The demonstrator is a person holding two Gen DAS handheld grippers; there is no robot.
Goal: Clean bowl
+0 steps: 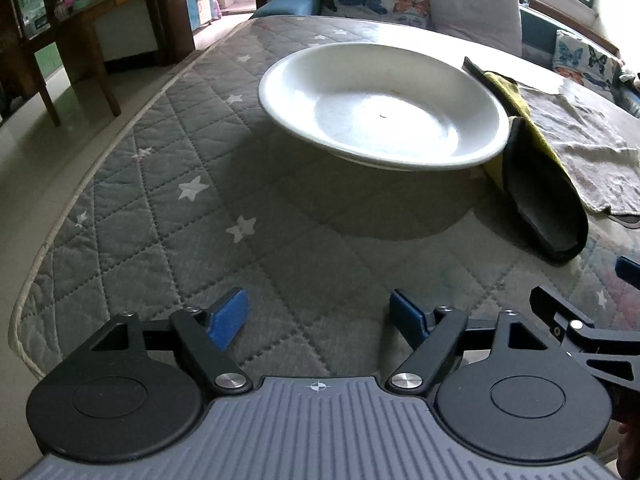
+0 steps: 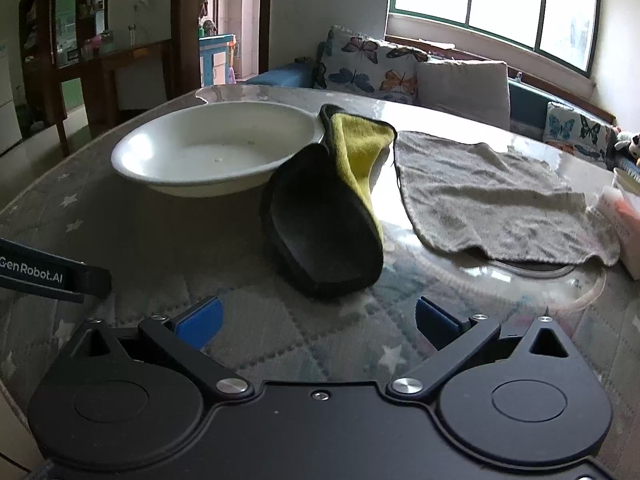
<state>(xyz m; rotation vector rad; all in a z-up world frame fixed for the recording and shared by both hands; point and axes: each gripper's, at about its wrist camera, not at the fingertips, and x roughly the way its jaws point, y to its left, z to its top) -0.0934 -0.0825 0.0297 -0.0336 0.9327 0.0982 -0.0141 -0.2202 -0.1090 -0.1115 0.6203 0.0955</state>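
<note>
White bowl [image 1: 382,106] beside black-and-yellow cloth [image 2: 328,208], both grippers' jaws apart.

My right gripper [image 2: 318,318] hangs spread wide and empty above the table [image 2: 160,248]. Just ahead stands a black-and-yellow cloth [image 2: 324,216]; the white bowl [image 2: 212,152] sits ahead-left, touching it, a grey towel [image 2: 492,196] ahead-right.

The black-and-yellow folded cloth [image 2: 324,216] hides part of the white round bowl's [image 2: 208,152] rim (right side); shelf items stay blurred.
</note>
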